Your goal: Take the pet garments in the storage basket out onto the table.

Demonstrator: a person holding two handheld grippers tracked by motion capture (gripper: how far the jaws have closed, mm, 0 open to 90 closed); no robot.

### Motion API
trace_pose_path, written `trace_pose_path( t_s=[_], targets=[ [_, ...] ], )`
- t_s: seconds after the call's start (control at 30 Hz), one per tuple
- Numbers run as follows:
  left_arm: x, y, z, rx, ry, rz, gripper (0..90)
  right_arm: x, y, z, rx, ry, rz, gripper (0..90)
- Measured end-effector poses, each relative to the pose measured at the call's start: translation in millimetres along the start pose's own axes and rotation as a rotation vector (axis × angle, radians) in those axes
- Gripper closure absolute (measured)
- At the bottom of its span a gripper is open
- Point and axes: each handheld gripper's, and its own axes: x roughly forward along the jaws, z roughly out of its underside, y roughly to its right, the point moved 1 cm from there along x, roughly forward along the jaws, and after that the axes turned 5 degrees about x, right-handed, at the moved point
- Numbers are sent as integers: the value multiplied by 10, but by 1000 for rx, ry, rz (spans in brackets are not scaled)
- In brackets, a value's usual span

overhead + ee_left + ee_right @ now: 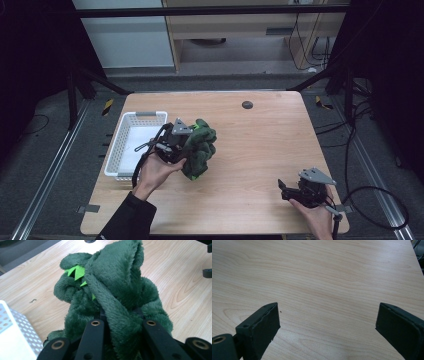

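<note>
A dark green plush toy (200,147) with bright green felt spikes (76,272) hangs just right of the white basket (131,145). My left gripper (186,146) is shut on it; in the left gripper view a fold of the plush (120,315) is pinched between the two black jaws. My right gripper (286,191) rests low at the table's front right, open, with bare wood between its fingertips (265,322). It is far from the toy.
The white perforated basket (15,332) stands at the table's left edge, and its inside looks bare. A small dark round disc (247,104) sits near the table's far edge. Cables trail on the floor to the right.
</note>
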Motion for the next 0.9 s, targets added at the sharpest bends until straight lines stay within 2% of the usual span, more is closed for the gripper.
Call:
trace_pose_path(
  t_s=[0.9],
  targets=[
    [522,272,-48,19,-30,66,786,2,1,-2,0,0,0,53]
  ],
)
